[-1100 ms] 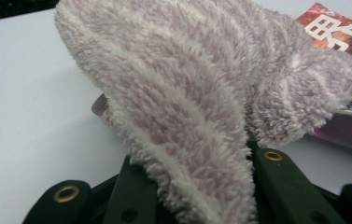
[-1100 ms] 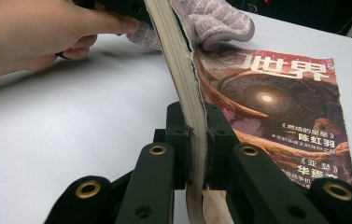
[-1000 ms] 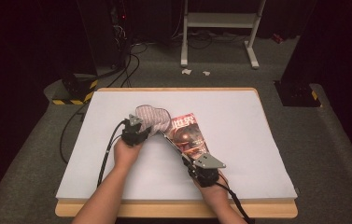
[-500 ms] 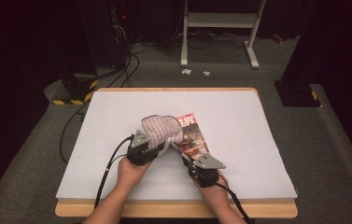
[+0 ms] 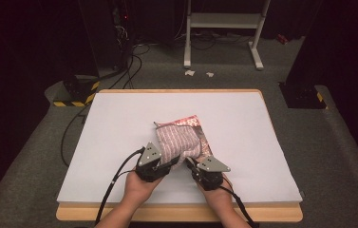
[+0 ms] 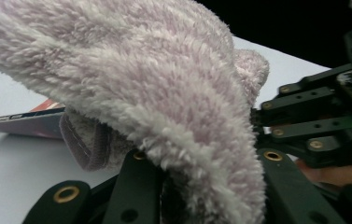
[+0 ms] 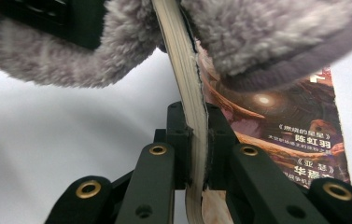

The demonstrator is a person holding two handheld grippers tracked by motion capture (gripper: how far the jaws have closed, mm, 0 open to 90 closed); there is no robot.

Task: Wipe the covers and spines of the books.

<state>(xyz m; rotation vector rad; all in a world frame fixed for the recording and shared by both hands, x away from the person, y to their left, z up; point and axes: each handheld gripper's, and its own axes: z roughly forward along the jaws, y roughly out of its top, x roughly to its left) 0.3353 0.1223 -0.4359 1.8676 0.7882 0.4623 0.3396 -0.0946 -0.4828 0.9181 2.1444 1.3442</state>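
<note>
Presently, left gripper [image 5: 171, 163] clamps the fuzzy sock [image 5: 179, 140], right gripper [image 5: 192, 165] pinches the magazine [image 7: 190, 93]; next, sheathe further.

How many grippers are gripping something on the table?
2. The left gripper is shut on the fuzzy cloth; the right gripper clamps the magazine edge, near the table's front.

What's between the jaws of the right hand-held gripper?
The edge of the magazine: in the right gripper view the right hand-held gripper is clamped on its stacked pages, with the fluffy towel draped over the magazine just beyond.
</note>
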